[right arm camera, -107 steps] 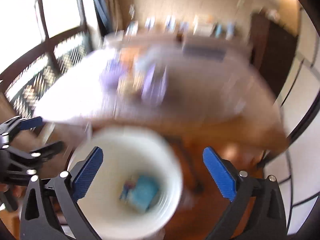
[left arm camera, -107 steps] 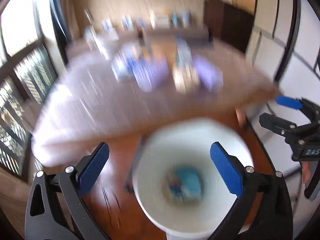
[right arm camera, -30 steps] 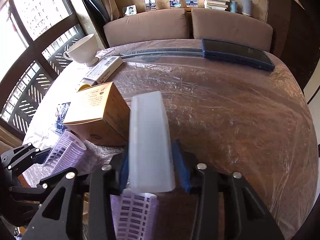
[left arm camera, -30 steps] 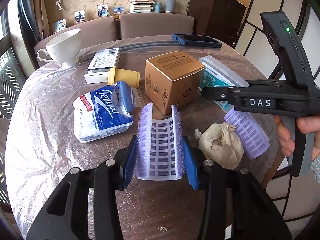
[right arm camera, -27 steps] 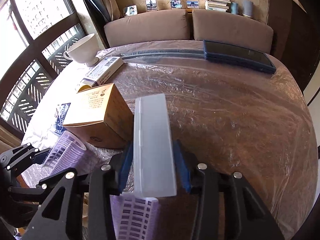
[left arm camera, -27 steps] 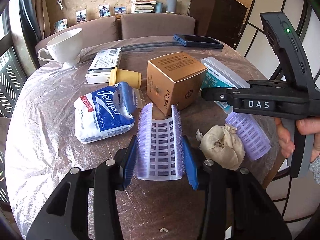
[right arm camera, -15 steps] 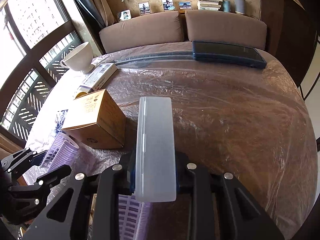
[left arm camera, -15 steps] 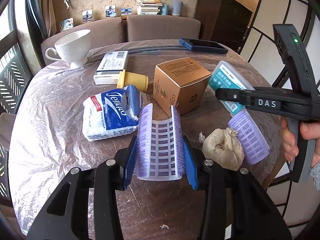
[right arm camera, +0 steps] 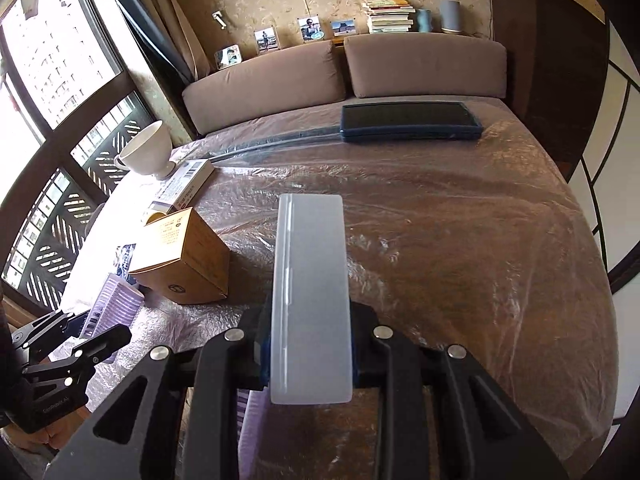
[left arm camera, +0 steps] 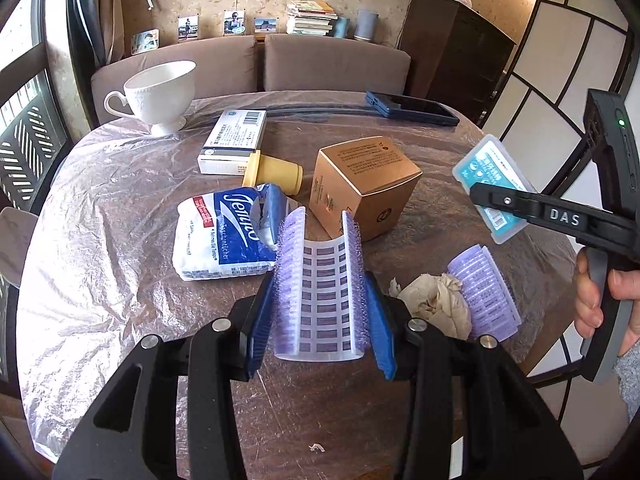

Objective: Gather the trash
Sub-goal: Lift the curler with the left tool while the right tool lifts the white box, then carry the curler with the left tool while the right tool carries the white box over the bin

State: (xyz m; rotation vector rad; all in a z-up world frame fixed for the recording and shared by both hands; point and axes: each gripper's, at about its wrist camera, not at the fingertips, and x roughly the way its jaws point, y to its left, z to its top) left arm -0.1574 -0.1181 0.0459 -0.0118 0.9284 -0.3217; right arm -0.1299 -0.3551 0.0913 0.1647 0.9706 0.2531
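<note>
— Lilac bristles of the split hair roller (left arm camera: pixel 320 292) are pinched by the left gripper (left arm camera: pixel 320 304), its long axis along the fingers, above the table (left arm camera: pixel 100 280)

— And the translucent case (right arm camera: pixel 310 292) is clamped likewise by the right gripper (right arm camera: pixel 308 344); no bin is seen

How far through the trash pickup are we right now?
In hand: the left tongs grip a flattened purple hair roller, and the right tongs grip a clear plastic case. No bin is in view. Left on the table: crumpled paper wad, second roller, tissue pack, gold box.
</note>
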